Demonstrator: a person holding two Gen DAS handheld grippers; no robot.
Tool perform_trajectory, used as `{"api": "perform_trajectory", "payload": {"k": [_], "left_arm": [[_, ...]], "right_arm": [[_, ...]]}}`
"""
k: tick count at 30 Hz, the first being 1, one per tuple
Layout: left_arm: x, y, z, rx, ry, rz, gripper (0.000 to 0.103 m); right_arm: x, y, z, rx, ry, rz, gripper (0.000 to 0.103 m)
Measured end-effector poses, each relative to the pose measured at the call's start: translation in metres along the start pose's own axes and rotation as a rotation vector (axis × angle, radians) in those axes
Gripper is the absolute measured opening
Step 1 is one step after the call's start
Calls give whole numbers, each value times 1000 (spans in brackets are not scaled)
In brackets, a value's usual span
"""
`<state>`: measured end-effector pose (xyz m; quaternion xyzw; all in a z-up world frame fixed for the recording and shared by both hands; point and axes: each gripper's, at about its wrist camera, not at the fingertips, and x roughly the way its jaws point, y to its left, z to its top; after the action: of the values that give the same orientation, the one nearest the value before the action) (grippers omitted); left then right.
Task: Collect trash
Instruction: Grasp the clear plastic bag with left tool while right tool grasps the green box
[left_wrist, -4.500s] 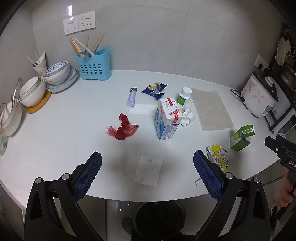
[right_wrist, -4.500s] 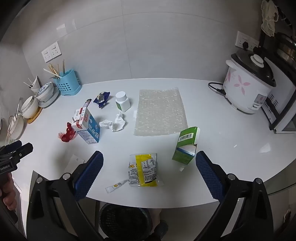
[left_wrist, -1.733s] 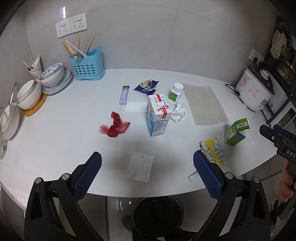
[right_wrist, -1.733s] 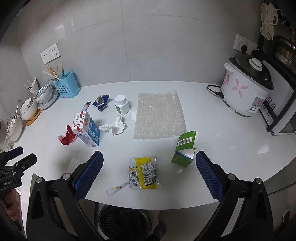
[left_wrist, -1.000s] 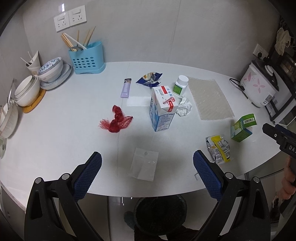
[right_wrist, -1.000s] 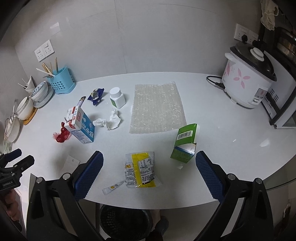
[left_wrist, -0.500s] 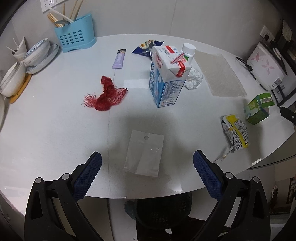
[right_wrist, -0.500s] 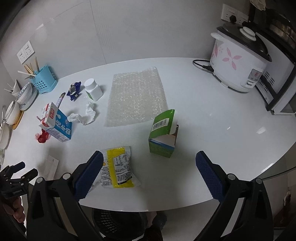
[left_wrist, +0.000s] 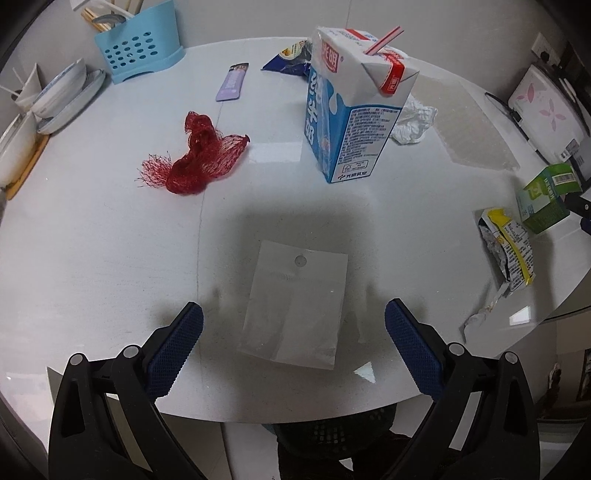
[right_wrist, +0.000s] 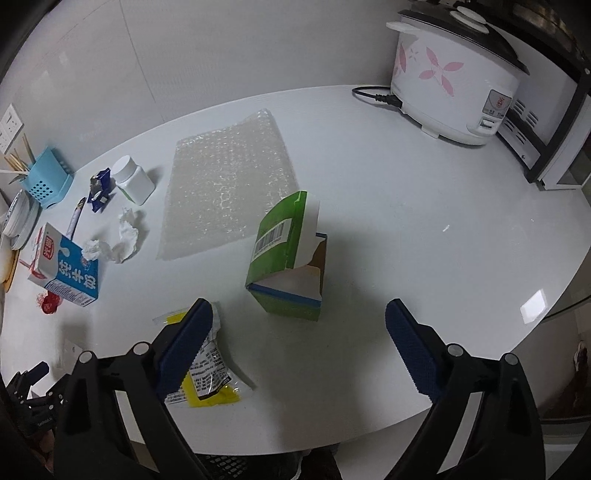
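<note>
Left wrist view looks steeply down at the white worktop (left_wrist: 92, 258), with the left gripper (left_wrist: 293, 326) hanging wide open over a clear plastic bag (left_wrist: 295, 306) that lies flat near the front edge — nothing is pressed between the jaws. Behind the bag stands a blue and white milk carton (left_wrist: 351, 107) with a straw in its top; a red mesh net (left_wrist: 199, 158) lies to its left and a crumpled tissue (left_wrist: 412, 123) just behind it to the right. A yellow snack wrapper (left_wrist: 508, 251) and a green box (left_wrist: 546, 197) sit near the right edge. Below the worktop's edge the rim of a black bin (left_wrist: 332, 432) shows.

From the right wrist view, the right gripper (right_wrist: 298, 320) is spread wide, its jaws just starting to close, with the green box (right_wrist: 286, 258) upright ahead of them and untouched. The snack wrapper (right_wrist: 207, 373) lies partly under the left jaw. A sheet of bubble wrap (right_wrist: 229, 181) lies beyond the box, and a rice cooker (right_wrist: 454, 81) stands at the far right
</note>
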<state>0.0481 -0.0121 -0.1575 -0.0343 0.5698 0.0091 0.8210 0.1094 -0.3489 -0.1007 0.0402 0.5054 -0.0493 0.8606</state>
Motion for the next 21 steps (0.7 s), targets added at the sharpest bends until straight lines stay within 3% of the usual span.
{"api": "perform_trajectory", "payload": {"k": [9,15,21], "left_arm": [[14,-1,-1,8,20,20,95],[22,1,-4,7,37,49,85],[16,0,-2,15,45,58,59]], "right_arm": [[27,-1,9,44,19,-41,79],[36,-3,13,55,30,-44,66],[43,-3,15,44,52,-33,45]]}}
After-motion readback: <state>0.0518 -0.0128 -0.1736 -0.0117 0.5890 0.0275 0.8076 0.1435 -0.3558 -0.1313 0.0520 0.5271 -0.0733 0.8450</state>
